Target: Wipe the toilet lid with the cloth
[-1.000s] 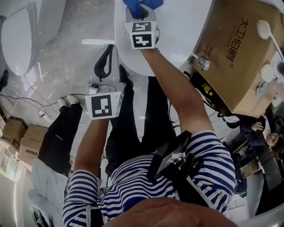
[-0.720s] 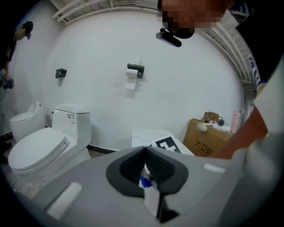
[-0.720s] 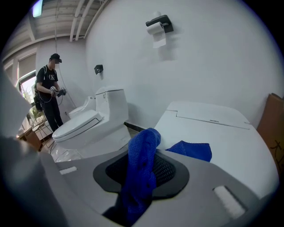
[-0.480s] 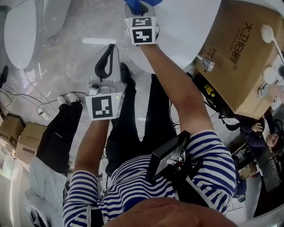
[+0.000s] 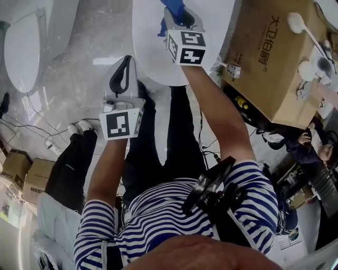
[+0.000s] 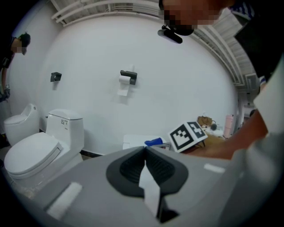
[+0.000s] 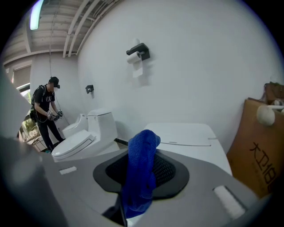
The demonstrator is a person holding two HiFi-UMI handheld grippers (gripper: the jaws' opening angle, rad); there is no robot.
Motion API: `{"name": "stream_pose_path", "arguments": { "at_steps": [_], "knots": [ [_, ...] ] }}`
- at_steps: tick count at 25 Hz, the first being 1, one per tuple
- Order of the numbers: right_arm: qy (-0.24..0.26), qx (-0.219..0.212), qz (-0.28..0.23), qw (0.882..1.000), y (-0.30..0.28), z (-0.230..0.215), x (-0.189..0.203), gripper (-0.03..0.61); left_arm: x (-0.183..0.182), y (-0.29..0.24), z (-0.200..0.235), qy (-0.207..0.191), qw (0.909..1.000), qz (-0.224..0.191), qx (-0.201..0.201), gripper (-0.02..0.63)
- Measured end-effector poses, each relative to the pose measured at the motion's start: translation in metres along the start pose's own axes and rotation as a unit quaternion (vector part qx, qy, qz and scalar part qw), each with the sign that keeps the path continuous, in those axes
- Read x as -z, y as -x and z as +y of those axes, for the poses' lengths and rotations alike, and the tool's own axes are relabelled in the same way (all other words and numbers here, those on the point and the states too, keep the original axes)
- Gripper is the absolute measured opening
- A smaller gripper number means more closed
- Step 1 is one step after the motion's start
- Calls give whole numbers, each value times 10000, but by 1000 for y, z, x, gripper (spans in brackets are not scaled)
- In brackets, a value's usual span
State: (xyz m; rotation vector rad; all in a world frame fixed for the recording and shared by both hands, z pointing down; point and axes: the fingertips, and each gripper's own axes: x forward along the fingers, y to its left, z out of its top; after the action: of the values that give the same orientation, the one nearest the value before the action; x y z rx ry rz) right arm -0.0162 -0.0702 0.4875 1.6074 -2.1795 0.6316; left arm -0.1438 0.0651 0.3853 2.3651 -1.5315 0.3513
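Right gripper (image 5: 178, 16) clamps the blue cloth (image 7: 141, 177) tight, over the white toilet lid (image 5: 150, 47). Left gripper (image 6: 145, 150) sits off beside it, jaws pressed together, empty

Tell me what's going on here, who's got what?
A person holds a gripper in each hand. The right gripper is shut on a blue cloth and held over the closed white toilet lid; whether the cloth touches the lid can't be told. The left gripper has its jaws together with nothing between them and hangs off to the side above the floor.
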Motion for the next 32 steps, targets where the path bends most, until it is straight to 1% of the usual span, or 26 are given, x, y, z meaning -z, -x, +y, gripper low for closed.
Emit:
{"name": "stream_pose_path", "arguments": {
  "at_steps": [6,11,14,17,22,28,32],
  "knots": [
    [81,637,-108,9979,50,-73,-9,119,-14,-4,-21,-9,9996,-216,208,2],
    [28,1108,-87,9938,92,-116,-10,118,-20,-8,-50,-41,9983,-217,531,2],
    [-7,1243,-70,9922,119,-130,-10,118,-24,-8,-69,-37,9976,-185,670,2],
    [26,1251,14,9921,134,-143,-2,119,-25,-11,-89,-20,9973,-122,731,2],
    [-25,1235,232,9921,127,-177,39,119,-17,-27,-112,39,9976,-102,681,2],
    [-83,1140,598,9916,89,-206,112,120,24,-52,-116,72,9989,116,447,2],
    [-91,1039,815,9912,71,-207,144,118,45,-63,-112,44,9993,196,308,2]
  ]
}}
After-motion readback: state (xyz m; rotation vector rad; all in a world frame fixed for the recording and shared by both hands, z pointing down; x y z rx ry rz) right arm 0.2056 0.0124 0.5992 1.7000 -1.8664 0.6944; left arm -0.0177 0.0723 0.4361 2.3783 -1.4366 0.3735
